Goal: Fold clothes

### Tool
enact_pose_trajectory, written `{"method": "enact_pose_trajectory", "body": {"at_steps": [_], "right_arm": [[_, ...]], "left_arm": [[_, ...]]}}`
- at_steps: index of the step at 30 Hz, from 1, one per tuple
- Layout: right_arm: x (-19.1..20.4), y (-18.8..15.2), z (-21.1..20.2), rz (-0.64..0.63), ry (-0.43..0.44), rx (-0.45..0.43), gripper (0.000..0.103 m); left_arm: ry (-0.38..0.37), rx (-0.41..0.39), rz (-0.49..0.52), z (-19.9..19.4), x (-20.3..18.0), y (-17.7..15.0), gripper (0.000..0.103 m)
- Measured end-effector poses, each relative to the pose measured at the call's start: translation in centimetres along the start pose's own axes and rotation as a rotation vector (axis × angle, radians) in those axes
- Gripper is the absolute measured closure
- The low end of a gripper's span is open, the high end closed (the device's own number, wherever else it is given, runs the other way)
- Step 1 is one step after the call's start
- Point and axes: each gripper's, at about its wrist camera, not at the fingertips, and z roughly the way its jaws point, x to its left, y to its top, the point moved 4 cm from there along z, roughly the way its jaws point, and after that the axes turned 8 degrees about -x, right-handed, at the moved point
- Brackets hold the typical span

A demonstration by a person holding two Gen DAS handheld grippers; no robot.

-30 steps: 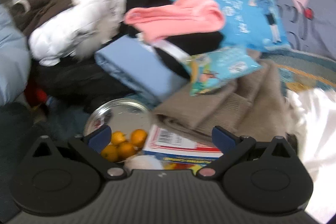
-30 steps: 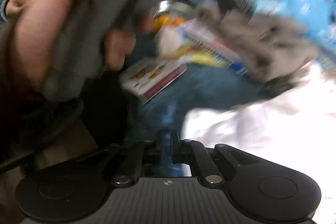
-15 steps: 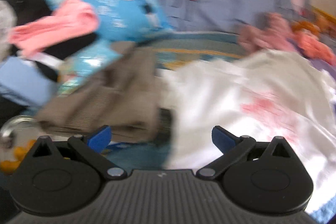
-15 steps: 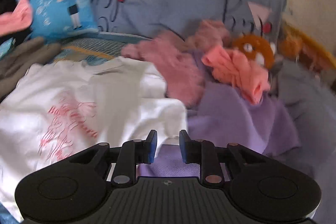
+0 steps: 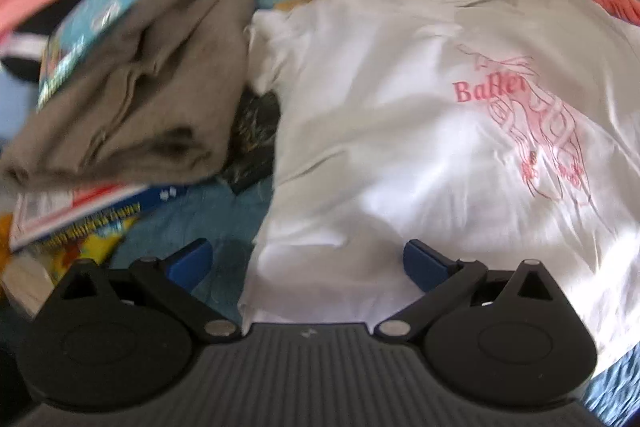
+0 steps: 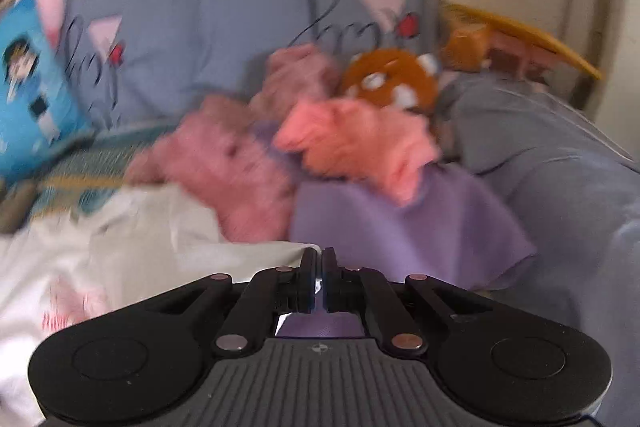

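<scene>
A white T-shirt [image 5: 400, 107] with a pink "Ballet" print lies spread flat on the bed. My left gripper [image 5: 306, 259] is open just above its near left edge, and that edge lies between the wide-apart blue pads without touching them. In the right wrist view the same T-shirt [image 6: 140, 267] fills the lower left. One of its corners runs up to my right gripper [image 6: 319, 259]. The right jaws are closing to a thin slit, and a sliver of white cloth shows between them.
A folded brown garment [image 5: 132, 99] lies left of the shirt on a stack of books [image 5: 80, 211]. A pink fuzzy garment [image 6: 232, 163], a coral one [image 6: 360, 139] and a purple cloth [image 6: 400, 227] crowd the shirt's far right side. A grey-blue pillow [image 6: 240, 7] stands behind.
The left view swung from the clutter pile and bowl of oranges down onto the white shirt. The right view swept from a hand and books to the shirt's corner, and its jaws parted, then closed.
</scene>
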Motion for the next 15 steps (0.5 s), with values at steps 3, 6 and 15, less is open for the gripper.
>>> {"method": "enact_pose_trajectory", "body": {"at_steps": [3, 6, 15], "right_arm": [[-2.0, 0.9, -0.3, -0.006, -0.082, -0.042, 0.103], [-4.0, 1.9, -0.1, 0.017, -0.14, -0.041, 0.103], [-1.6, -2.1, -1.3, 0.157, 0.095, 0.13, 0.073]], "left_arm": [[0.005, 0.01, -0.013, 0.2, 0.2, -0.2, 0.0], [0.012, 0.012, -0.001, 0.2, 0.1, -0.3, 0.0], [0.019, 0.007, 0.02, -0.1, -0.1, -0.4, 0.0]]}}
